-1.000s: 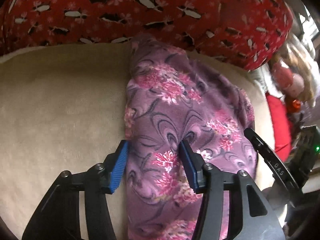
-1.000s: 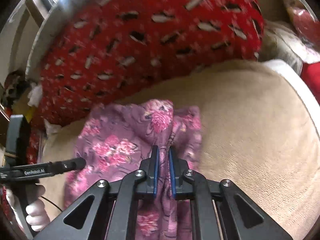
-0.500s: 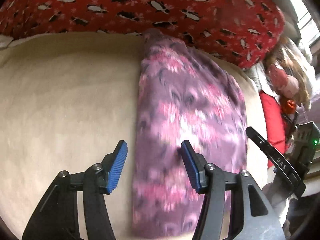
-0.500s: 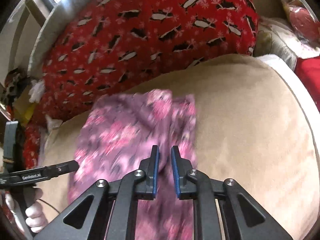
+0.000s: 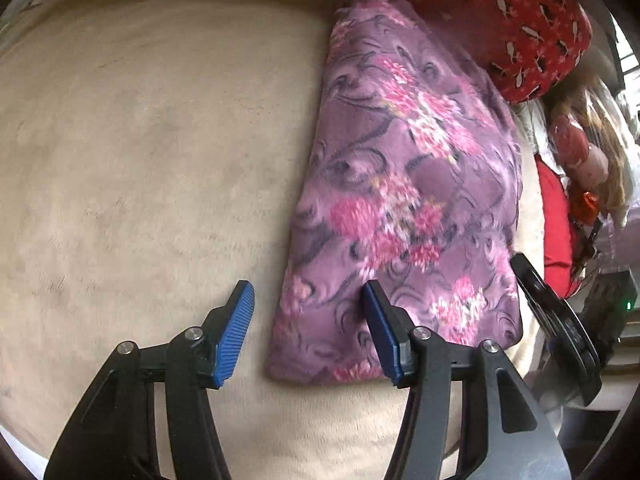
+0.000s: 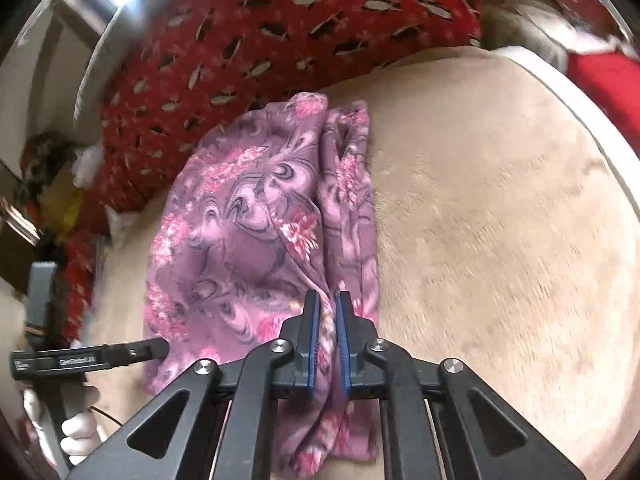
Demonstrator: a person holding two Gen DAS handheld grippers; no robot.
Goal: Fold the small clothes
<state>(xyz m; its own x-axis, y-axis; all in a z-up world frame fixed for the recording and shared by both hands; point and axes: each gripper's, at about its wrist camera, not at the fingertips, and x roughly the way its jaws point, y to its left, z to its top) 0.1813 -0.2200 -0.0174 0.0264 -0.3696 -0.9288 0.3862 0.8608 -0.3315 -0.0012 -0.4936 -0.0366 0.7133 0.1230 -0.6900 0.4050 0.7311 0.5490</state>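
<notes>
A purple fleece garment with pink flowers (image 5: 404, 200) lies folded lengthwise on the beige cushion (image 5: 140, 160), its far end against a red patterned pillow (image 5: 520, 12). My left gripper (image 5: 306, 292) hangs open over the garment's near left corner, one pad above the cloth and the other above bare cushion, gripping nothing. In the right wrist view a raised ridge of the garment (image 6: 248, 216) runs between the blue pads of my right gripper (image 6: 328, 300), whose jaws are closing on it. The left gripper's finger (image 6: 152, 348) points at the cloth's left edge.
The red pillow (image 6: 280, 28) bounds the cushion's far side. Stuffed toys and red items (image 5: 580, 160) crowd one side of the cushion, and a red cloth (image 6: 604, 80) lies past its other end. A white-gloved hand (image 6: 76, 432) holds the left gripper's handle. Bare cushion (image 6: 500, 220) stretches beside the garment.
Both grippers have slid back toward the garment's near end, whose hem now shows in the left view. The right jaws parted slightly around the cloth ridge; the left stayed open.
</notes>
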